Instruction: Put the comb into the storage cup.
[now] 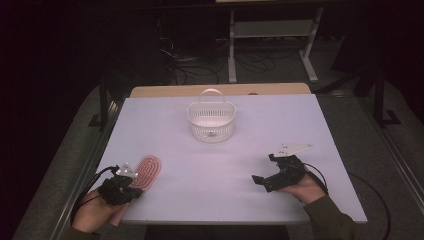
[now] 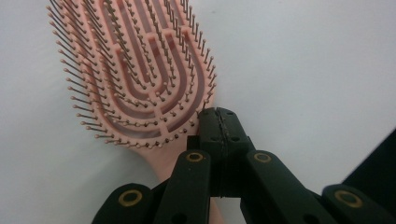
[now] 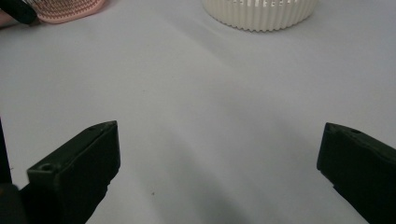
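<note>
A pink hairbrush [image 1: 148, 171] [image 2: 135, 70] lies bristles-up near the table's front left corner, and its handle runs back under my left hand. My left gripper [image 1: 131, 181] [image 2: 220, 122] is shut, its tips meeting just over the brush's neck at the right edge of the head. The handle passes beneath the jaws, not between them. My right gripper [image 1: 263, 170] [image 3: 219, 172] rests at the front right, open wide, with only bare table between its jaws. The brush head [image 3: 65, 10] also lies far off in the right gripper view.
A white slatted basket [image 1: 211, 122] [image 3: 259, 14] with a handle stands at the middle back of the white table [image 1: 225, 165]. A wooden ledge [image 1: 220, 90] runs behind the table. Cables trail from both grippers over the front edge.
</note>
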A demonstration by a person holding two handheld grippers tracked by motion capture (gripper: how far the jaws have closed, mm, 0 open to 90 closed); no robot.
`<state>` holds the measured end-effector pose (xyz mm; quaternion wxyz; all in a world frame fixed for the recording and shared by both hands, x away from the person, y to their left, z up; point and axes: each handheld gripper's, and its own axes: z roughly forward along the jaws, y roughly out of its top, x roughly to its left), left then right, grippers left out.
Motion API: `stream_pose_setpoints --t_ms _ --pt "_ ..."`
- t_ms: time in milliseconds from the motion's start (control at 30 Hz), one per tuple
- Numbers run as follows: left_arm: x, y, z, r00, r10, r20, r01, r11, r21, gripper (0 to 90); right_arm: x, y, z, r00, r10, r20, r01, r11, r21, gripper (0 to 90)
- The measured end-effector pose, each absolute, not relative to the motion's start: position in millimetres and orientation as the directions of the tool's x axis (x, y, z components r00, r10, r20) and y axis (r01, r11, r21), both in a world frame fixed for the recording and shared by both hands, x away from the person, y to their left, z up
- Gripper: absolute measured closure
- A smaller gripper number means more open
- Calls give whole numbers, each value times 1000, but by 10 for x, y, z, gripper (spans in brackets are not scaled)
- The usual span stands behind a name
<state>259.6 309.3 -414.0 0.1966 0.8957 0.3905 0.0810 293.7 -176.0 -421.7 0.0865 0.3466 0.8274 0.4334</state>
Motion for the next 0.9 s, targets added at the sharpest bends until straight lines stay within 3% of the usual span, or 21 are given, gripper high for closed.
stream_pose_setpoints --t_ms 500,900 --pt "2801 3277 -4110 636 770 50 686 -594 419 900 2938 -1762 -4218 -745 648 157 498 385 777 0" --pt "2801 3209 -3978 663 747 -50 654 -546 524 891 2940 -1757 -4222 -746 647 156 498 387 776 0"
